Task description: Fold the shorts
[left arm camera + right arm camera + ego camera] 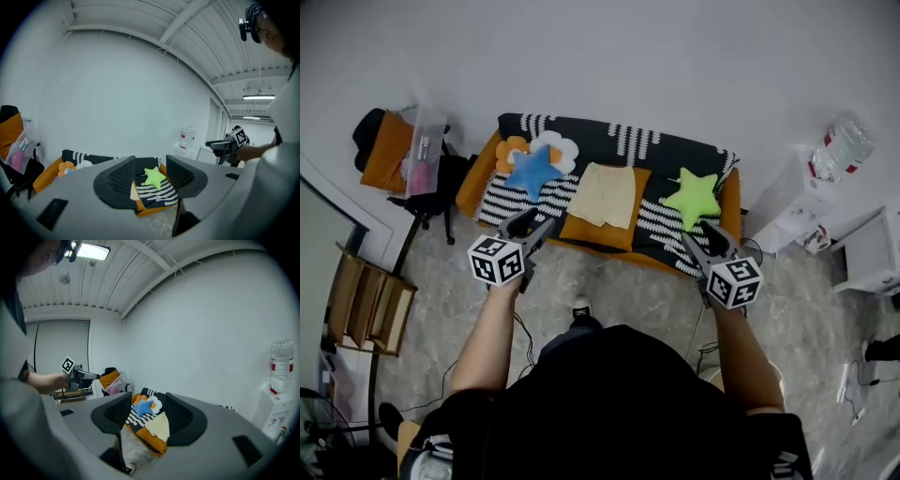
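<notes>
2 claws up, both gaping and empty: left claw point(534, 225), right claw point(706, 234), short of the sofa point(591, 139) where yellow shorts point(605, 195) lie flat.

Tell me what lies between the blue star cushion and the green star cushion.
The pale yellow shorts, spread on the orange middle strip of the sofa. The head view shows this best.

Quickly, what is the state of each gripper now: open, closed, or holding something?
Left gripper: open, holding nothing.
Right gripper: open, holding nothing.
</notes>
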Action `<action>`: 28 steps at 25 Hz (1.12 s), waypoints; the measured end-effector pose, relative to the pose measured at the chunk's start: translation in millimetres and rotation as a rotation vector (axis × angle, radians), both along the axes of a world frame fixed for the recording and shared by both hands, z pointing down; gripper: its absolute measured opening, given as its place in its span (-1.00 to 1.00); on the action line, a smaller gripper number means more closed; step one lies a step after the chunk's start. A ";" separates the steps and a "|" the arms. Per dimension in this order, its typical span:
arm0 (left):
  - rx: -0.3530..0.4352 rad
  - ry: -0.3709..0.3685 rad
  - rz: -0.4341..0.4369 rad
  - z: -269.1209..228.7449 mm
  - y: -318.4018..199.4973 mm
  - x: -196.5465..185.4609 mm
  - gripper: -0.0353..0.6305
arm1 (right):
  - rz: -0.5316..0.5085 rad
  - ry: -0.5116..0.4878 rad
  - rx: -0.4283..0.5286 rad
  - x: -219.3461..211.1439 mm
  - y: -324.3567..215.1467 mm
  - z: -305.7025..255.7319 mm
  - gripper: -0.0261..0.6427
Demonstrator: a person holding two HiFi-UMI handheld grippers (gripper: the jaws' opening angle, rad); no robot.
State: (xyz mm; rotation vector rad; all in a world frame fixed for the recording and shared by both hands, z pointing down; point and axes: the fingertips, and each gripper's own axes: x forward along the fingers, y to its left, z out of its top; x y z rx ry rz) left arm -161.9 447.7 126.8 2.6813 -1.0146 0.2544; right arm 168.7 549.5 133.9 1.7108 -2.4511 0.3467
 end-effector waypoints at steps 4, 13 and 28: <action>-0.002 0.005 0.021 5.4 -5.6 9.4 -0.18 | 0.007 0.005 -0.020 0.7 -1.1 7.6 -0.19; -0.043 0.027 0.027 28.6 -33.5 4.5 -0.15 | 0.021 0.029 -0.058 -1.8 -25.0 19.9 -0.18; -0.108 0.018 0.054 57.5 -149.9 -21.3 -0.12 | 0.063 0.012 -0.086 -24.6 -135.0 31.5 -0.17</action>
